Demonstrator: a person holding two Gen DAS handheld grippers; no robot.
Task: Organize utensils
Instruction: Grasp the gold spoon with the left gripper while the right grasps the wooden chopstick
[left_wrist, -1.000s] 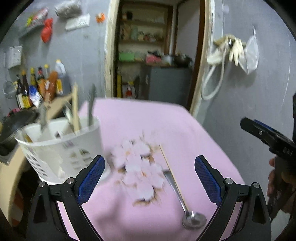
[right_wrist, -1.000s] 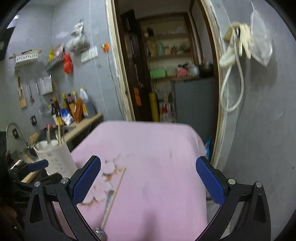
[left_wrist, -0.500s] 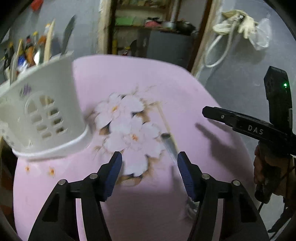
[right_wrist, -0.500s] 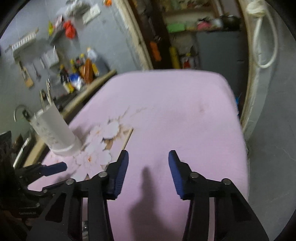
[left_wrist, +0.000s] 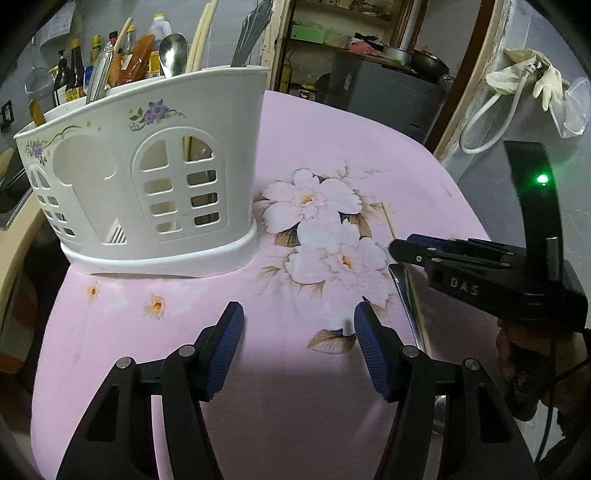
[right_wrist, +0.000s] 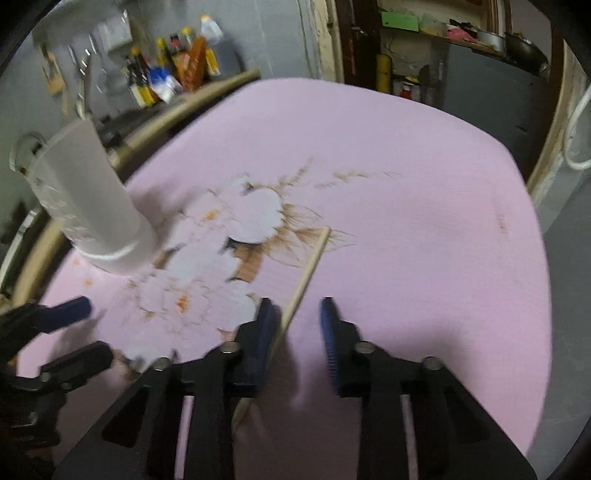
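Closing in on the chopstick

Our right gripper (right_wrist: 295, 314), jaws closing, straddles the wooden chopstick (right_wrist: 310, 266) lying right of the white caddy (left_wrist: 147, 184); our left gripper (left_wrist: 299, 325) hangs half-open, empty. Off-centre pads could roll it free.

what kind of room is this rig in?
Most likely a home kitchen: sauce bottles line a counter, a white utensil caddy holds spoons and chopsticks, and pantry shelves show through the doorway.

Black claw (left_wrist: 298, 325) frames, ribbed blue pads (left_wrist: 229, 347), silver screws
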